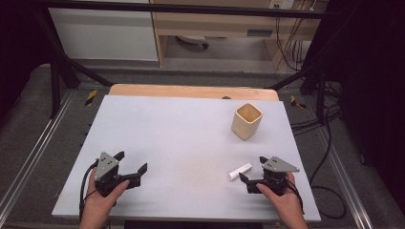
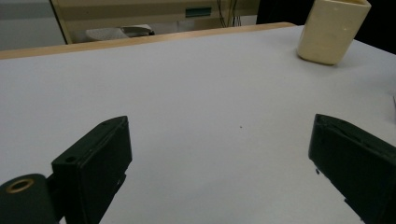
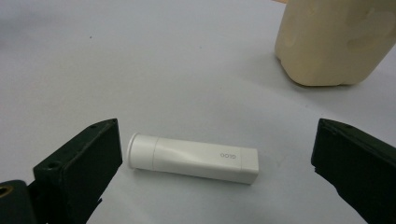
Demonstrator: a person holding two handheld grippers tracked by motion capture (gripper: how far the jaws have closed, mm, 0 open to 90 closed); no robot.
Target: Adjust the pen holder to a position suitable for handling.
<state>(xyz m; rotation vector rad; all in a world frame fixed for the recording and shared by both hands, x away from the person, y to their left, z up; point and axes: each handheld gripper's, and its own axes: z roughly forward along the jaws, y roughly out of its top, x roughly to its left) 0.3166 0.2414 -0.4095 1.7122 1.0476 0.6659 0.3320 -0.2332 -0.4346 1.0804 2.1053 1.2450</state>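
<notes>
A small white tube (image 1: pixel 239 171) lies flat on the white table (image 1: pixel 191 138) at the front right. A cream square cup (image 1: pixel 247 121) stands upright farther back on the right. My right gripper (image 1: pixel 252 168) is open just behind the tube. In the right gripper view the tube (image 3: pixel 194 158) lies crosswise between the wide-apart jaws of that gripper (image 3: pixel 217 128), touching neither, with the cup (image 3: pixel 336 42) beyond. My left gripper (image 1: pixel 131 162) is open at the front left, and nothing lies between the jaws of the gripper (image 2: pixel 222 126) in its own view. The cup (image 2: pixel 331 30) shows far right there.
A wooden strip (image 1: pixel 191 90) runs along the table's far edge. Black frame bars (image 1: pixel 62 71) and cables (image 1: pixel 329 124) flank the table on the floor. A cabinet (image 1: pixel 215 24) stands behind.
</notes>
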